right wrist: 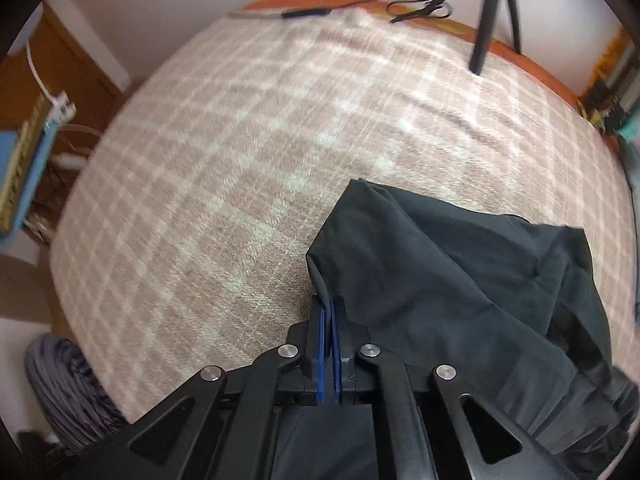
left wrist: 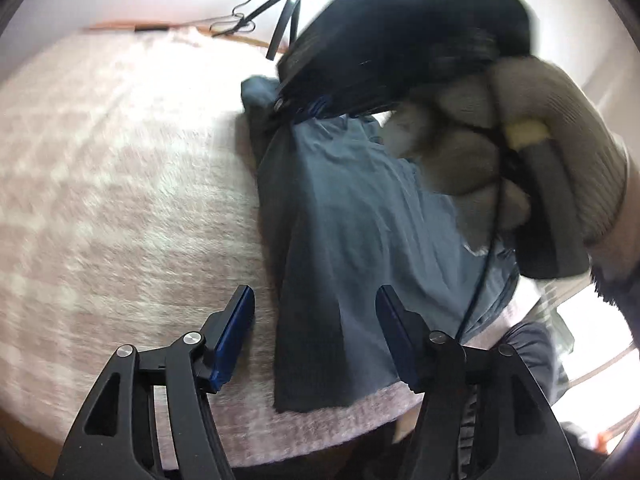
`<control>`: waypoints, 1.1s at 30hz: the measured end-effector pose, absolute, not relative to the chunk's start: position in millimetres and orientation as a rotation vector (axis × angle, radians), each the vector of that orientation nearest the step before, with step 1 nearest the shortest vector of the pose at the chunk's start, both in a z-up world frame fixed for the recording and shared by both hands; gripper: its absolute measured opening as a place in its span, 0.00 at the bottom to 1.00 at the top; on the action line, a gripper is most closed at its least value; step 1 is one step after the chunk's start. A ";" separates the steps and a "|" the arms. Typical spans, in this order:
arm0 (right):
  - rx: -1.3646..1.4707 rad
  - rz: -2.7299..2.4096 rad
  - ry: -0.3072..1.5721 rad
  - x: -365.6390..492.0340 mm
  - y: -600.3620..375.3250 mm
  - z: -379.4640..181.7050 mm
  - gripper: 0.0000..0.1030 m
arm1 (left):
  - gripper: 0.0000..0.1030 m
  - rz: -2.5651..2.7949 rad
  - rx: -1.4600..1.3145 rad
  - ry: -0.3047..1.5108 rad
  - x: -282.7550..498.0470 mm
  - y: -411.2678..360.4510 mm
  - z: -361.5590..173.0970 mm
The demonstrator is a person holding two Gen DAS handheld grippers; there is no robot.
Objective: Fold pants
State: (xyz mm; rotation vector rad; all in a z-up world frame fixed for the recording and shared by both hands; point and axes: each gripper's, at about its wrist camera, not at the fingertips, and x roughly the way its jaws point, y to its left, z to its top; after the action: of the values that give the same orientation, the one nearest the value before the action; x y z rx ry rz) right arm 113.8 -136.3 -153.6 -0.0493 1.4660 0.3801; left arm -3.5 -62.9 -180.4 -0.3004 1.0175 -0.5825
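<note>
The dark grey-blue pants (left wrist: pixel 340 248) lie on a pink plaid blanket (left wrist: pixel 120 184). My left gripper (left wrist: pixel 316 320) is open and empty, its blue pads either side of the near hem. In the left wrist view my right gripper (left wrist: pixel 292 106), held by a gloved hand (left wrist: pixel 520 148), pinches the far end of the cloth. In the right wrist view my right gripper (right wrist: pixel 329 312) is shut on an edge of the pants (right wrist: pixel 460 280), which look black and bunch to the right.
A black tripod (right wrist: pixel 496 12) and cables (right wrist: pixel 416 4) stand at the blanket's far edge (right wrist: pixel 280 140). A wooden cabinet and blue box (right wrist: pixel 24 160) are at left. A grey ribbed bundle (right wrist: pixel 68 384) lies at lower left.
</note>
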 end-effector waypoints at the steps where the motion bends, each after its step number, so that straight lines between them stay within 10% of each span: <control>1: -0.015 0.385 1.454 112.7 -143.7 -147.8 0.00 | 0.58 -0.588 -0.315 1.018 -2.6 -62.8 -180.2; 6: 0.118 0.389 1.382 108.3 -173.1 -118.4 0.00 | 0.12 -0.677 -0.352 0.988 -0.5 -72.9 -164.3; 33: 0.202 0.131 1.134 58.2 -398.8 -7.1 0.00 | 0.09 -1.208 -0.139 0.931 1.0 -277.4 -94.4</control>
State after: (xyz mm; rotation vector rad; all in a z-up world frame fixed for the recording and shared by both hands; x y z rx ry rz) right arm 58.2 -398.8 -7.1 0.2023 1.1339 0.1314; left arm 1.0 -277.4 -94.4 -0.1392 0.9312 -1.2075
